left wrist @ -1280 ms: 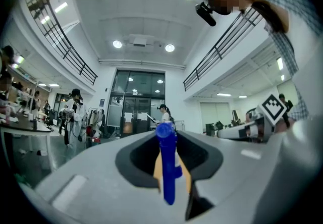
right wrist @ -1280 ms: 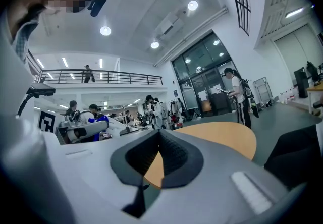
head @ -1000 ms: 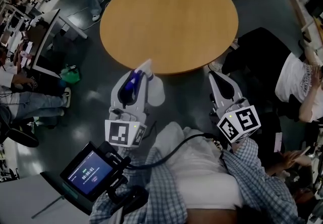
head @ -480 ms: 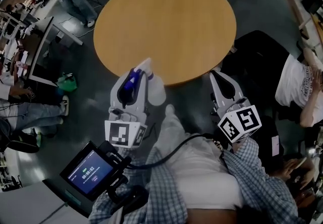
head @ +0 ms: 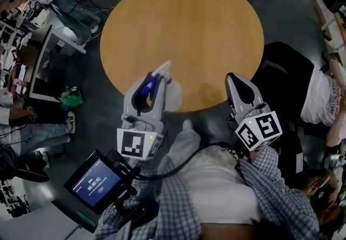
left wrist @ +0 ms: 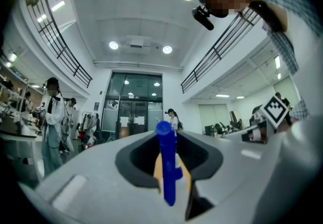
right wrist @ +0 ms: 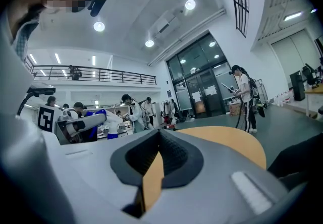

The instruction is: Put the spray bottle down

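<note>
Gripping a white translucent plastic spray bottle with a blue trigger [head: 171,93] in my left gripper [head: 155,78], I am pinching it up at the head. In the left gripper view the blue trigger part [left wrist: 166,167] is standing between my closed pads. The bottle is hanging over the near edge of the round wooden table [head: 184,22], and I cannot tell whether its base is touching. My right gripper [head: 238,79] is hovering empty at the same edge, jaws together. I am judging the bottle light, smooth and thin-walled, so the body would dent and slip. The stiff neck under the trigger seems the safest hold, and I am expecting it to tip easily when set down.
</note>
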A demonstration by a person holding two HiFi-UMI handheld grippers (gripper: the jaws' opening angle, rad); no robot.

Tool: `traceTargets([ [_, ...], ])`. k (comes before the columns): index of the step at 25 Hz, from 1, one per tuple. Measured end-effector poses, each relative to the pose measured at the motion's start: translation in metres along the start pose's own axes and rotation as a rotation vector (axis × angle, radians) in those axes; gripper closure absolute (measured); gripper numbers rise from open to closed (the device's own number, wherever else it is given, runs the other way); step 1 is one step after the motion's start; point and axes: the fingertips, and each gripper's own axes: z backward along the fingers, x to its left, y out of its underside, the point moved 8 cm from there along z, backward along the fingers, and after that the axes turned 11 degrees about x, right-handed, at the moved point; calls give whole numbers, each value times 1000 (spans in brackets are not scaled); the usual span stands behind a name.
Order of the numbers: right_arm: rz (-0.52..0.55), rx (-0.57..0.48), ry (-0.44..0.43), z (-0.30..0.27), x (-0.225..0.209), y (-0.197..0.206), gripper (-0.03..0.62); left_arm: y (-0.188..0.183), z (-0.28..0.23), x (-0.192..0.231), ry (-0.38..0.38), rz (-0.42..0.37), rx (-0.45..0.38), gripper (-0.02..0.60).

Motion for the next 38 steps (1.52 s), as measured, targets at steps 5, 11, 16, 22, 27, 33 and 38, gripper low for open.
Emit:
traceTargets([
  [5, 32, -10, 38, 13, -6, -13, 589, -7, -9, -12, 44, 1, -27, 476],
  [11, 33, 18, 114, 47, 4, -11, 589, -5, -9, -26, 103, 47, -26, 476],
  [16, 30, -9, 107, 41, 12, -1, 589, -1, -9, -17, 111, 3, -48, 476],
  [22, 30, 0, 107, 45, 20, -1, 589, 4, -10, -17, 113, 9, -38, 476],
  [27, 27, 16, 108, 51, 18, -8, 589, 9, -11, -24, 129, -30, -7, 476],
  [33, 23, 40, 93, 44, 15, -8, 589, 17, -8, -25, 133, -38, 11, 476],
  [38, 25, 53, 61, 32, 15, -5, 589, 25, -2, -24, 124, -45, 17, 474],
])
